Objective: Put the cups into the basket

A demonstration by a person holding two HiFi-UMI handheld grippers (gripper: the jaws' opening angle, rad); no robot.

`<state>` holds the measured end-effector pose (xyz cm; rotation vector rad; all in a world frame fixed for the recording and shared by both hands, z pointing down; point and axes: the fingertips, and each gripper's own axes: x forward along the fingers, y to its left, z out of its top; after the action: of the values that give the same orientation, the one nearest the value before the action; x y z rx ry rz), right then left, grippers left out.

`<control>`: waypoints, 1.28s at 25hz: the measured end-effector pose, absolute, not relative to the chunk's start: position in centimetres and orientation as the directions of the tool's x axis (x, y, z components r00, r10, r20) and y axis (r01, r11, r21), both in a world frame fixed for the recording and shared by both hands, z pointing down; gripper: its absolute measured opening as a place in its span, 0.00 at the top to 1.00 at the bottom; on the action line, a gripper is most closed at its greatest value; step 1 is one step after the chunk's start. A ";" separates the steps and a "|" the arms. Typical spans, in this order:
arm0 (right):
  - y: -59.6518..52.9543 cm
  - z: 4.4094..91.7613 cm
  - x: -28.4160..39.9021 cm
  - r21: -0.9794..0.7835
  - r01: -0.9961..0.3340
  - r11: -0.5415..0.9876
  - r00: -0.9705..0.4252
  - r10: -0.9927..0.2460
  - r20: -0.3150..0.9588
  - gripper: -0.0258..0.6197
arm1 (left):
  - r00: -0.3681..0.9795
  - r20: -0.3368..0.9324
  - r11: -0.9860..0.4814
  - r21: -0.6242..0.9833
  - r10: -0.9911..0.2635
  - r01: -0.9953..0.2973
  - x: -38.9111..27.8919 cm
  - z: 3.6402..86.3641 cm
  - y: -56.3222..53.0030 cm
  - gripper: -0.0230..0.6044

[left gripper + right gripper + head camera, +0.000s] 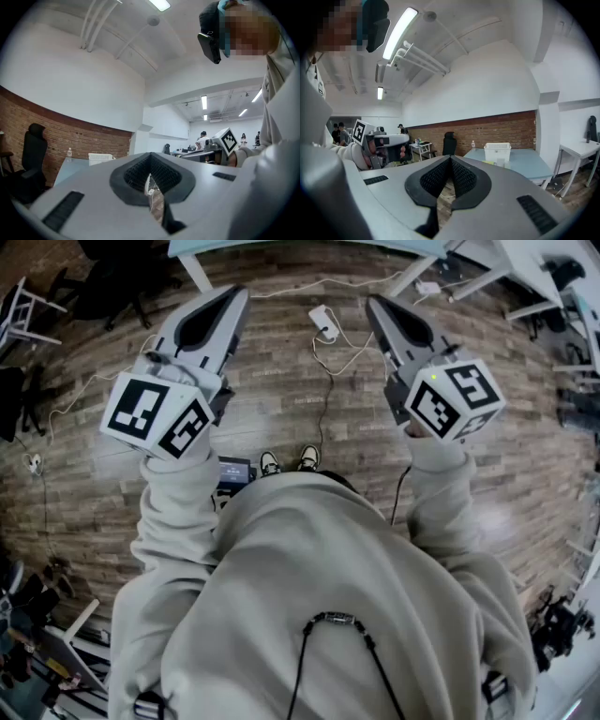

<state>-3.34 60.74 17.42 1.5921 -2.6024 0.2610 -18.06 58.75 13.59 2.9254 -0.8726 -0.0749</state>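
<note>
While the person stands over the wooden floor [281, 381], both arms reach forward side by side, bent at the elbows, the pale left sleeve [173, 521] and right sleeve [441, 493] coming up from the trunk. A pale blue table [520, 161] stands well ahead of them, with only its near edge in the head view.

The left gripper [239, 294] is held level over the floor and points away from the body, its marker cube [155, 415] close to the hand. Its jaws are pressed together at the tips and hold nothing. The right gripper [375, 304] is held the same way, well apart from the left, with its own marker cube [455, 399] nearest the wrist. Its jaws are also closed tip to tip and are empty.

The white basket [497, 151] sits upright on the table, far from both grippers. A small pale shape [500, 162] stands just in front of it, too small to tell whether it is a cup.
</note>
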 end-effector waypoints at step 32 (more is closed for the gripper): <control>64.6 16.7 1.8 -0.168 -0.879 0.446 -0.462 -0.885 0.066 0.94 | 0.816 -0.021 -0.816 0.018 -0.578 -0.578 -14.5 10.8 62.0 0.97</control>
<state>1.82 64.63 16.67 1.6455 -2.6977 0.2827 -14.50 62.04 10.84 2.9829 -0.9493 -0.0395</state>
